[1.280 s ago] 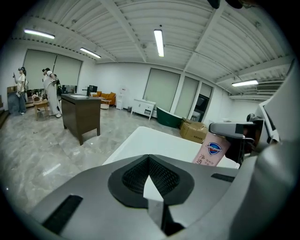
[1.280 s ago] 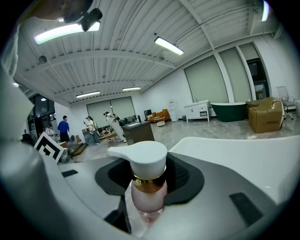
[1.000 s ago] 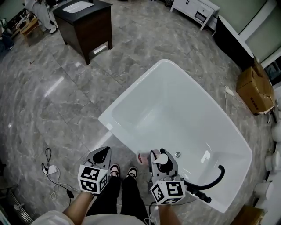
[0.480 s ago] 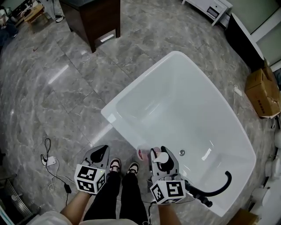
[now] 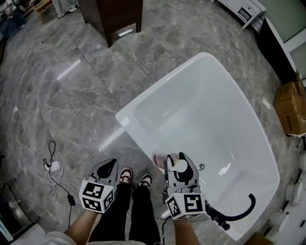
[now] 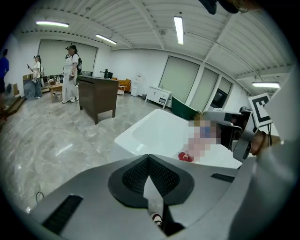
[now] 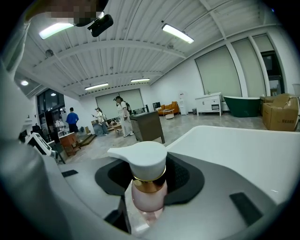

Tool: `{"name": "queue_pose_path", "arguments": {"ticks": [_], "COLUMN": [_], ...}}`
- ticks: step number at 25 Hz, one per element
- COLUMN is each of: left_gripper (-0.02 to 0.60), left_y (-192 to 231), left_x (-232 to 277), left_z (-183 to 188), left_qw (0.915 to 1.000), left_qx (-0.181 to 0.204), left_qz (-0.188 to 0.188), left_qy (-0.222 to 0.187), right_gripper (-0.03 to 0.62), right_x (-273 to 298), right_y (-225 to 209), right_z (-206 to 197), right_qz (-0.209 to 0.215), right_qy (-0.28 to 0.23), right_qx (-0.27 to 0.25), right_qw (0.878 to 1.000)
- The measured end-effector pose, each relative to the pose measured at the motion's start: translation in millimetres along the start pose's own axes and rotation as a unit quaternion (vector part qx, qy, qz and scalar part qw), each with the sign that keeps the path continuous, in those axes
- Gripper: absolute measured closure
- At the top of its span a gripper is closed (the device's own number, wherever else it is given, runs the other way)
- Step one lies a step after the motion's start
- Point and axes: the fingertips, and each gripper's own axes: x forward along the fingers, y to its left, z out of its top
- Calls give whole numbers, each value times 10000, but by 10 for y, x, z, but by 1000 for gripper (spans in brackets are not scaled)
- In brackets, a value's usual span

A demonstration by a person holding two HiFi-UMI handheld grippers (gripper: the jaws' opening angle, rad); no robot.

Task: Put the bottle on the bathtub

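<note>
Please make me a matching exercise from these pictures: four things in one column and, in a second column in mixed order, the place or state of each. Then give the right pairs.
Things
1. bottle
2. left gripper
3. cardboard box
4. dark cabinet

Places or states
A. on the floor at the right edge of the head view
B. shut, with nothing between its jaws
C. on the floor at the top edge of the head view
D. clamped in the right gripper

Right pairs: 1-D, 2-B, 3-A, 4-C
</note>
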Motion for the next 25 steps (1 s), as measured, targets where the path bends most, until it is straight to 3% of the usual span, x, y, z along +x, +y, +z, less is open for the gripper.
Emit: {"name": "queue_pose_path", "arguments": {"ticks": [25], "left_gripper": [578], "left_y": [308], "left_x": [-105], "left_z": [-294], "left_qw": [9981], "left_qx": [-489], "left_qz": [362], "left_qy": [-49], "right_gripper": [408], "right_x": [395], "right_y": [161], "right_z": [-77], "right_qz": [256], "right_qy": [98], "right_qx": [-462], "right_qw": [9986]}}
